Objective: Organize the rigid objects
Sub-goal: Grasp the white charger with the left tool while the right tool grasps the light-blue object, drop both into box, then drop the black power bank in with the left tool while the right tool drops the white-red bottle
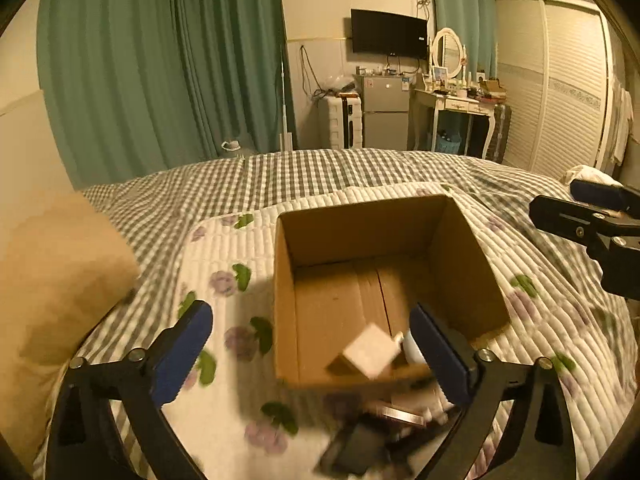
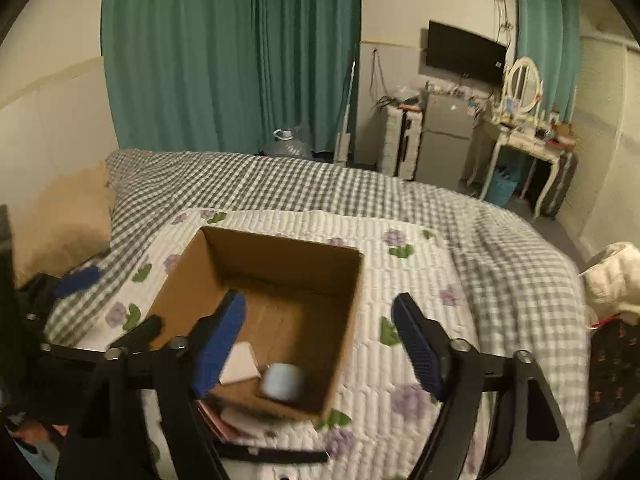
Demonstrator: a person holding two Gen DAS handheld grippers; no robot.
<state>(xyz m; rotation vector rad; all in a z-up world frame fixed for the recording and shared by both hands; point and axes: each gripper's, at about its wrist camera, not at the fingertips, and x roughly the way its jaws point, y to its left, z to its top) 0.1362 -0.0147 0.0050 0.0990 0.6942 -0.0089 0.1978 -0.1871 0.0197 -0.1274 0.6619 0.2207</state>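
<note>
Cardboard box (image 1: 384, 280): open-topped, on the floral quilt (image 1: 224, 264) over the checked bedspread (image 1: 280, 172). Contents: one white block (image 1: 370, 350) and one pale blue cup (image 2: 282, 382), both blurred, against the near wall. Loose items (image 1: 384, 420), too blurred to name, lie on the quilt just outside that wall, under your hands. Left gripper (image 1: 312, 356): released, nothing between its jaws, straddling the box's near-left corner. Right gripper (image 2: 320, 344): released, empty, over the near-right corner. Judgement: the loose pile lies nearer you than the box, closest to your left gripper; draw back and down.
</note>
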